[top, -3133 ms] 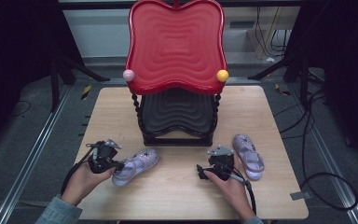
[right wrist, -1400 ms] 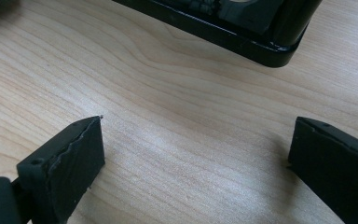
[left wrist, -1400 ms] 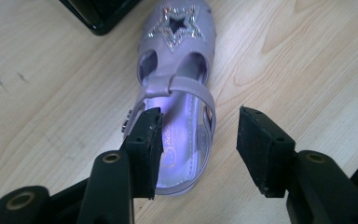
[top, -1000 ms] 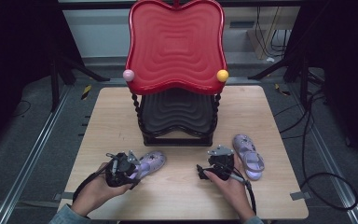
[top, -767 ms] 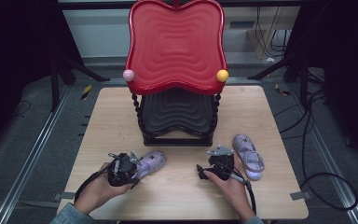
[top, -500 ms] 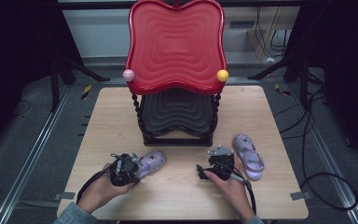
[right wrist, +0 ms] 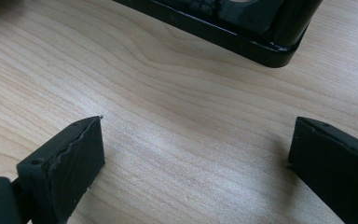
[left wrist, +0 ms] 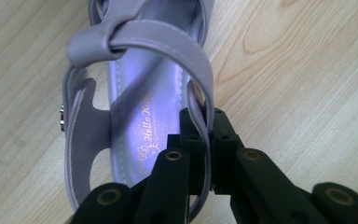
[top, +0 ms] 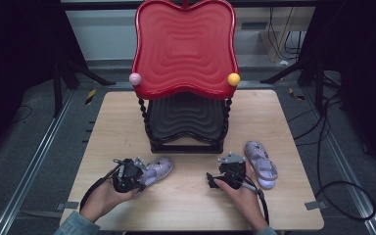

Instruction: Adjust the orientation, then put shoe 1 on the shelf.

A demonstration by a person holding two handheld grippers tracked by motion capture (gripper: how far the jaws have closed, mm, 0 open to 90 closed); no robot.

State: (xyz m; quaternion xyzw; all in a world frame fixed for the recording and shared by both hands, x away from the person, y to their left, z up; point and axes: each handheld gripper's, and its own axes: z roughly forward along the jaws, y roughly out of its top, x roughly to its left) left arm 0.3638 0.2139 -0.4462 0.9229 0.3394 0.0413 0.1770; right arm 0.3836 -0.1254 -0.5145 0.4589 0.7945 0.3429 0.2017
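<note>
A: How is the left tool (left wrist: 200,154) seen to be set?

B: Its jaws are closed together on the heel strap (left wrist: 200,100) of a lilac sandal (top: 154,170); the thin strap is pinched between the two black tips. The sandal lies flat on the bench (top: 112,122), at about seven o'clock from the black stand (top: 186,120), with its toe turned toward two o'clock.

A: Can any writing be read?

B: Gold script is printed on the shiny insole (left wrist: 135,121). "Hello" can be made out, followed by a letter like K; the rest is hidden behind the tool. A small metal buckle (left wrist: 62,116) is seen on the outer side of the strap.

A: And the right tool (right wrist: 196,163)?

B: Its jaws are held wide apart, with nothing between them but bare wood. The stand's black base (right wrist: 242,28) is seen just ahead of it.

A: What lies beside it?

B: A second lilac sandal (top: 260,164) is laid at three o'clock from the right tool, close beside it, heel toward the person. A red wavy tray (top: 185,46) is carried on top of the stand, with a pink ball (top: 135,79) and a yellow ball (top: 233,79) at its near corners.
</note>
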